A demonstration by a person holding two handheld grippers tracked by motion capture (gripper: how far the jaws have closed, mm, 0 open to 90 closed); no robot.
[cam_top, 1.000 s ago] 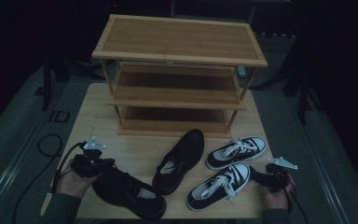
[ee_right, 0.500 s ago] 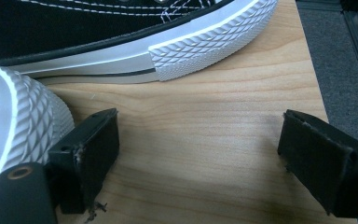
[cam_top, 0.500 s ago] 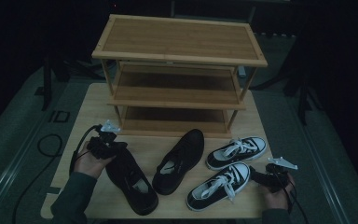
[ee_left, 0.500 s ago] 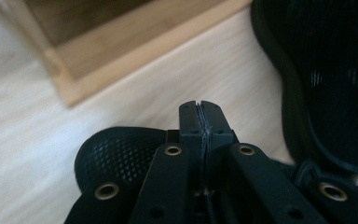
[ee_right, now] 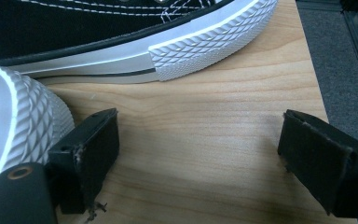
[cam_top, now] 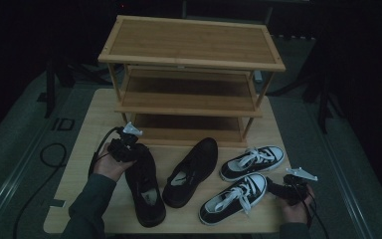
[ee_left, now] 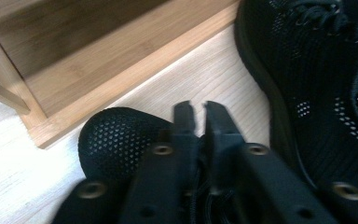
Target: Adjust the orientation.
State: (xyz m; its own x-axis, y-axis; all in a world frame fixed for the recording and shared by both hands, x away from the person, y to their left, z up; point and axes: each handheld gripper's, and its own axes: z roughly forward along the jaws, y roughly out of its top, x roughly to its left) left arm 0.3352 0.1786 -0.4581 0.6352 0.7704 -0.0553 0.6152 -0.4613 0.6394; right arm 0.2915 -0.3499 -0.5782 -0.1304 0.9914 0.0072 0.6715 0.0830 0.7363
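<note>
A shoe rack point(cam_top: 191, 84) stands at the back of the table point(cam_top: 82, 134). Before it lie four shoes: two mesh shoes point(cam_top: 146, 186) left, two sneakers point(cam_top: 235, 198) right.

Our left gripper point(cam_top: 129, 148) at the rack's point(cam_top: 189, 102) near-left foot, jaws just parted to a narrow gap, nothing pressed between them, our right gripper point(cam_top: 284, 188) well off its near-right corner, jaws spread wide and empty.

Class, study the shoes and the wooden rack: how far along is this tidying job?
Done: nothing; the rack's shelves hold no shoes. In hand: the left gripper sits at the left black mesh shoe, jaws just easing apart. Left: that shoe, its partner and both sneakers are on the table.
</note>
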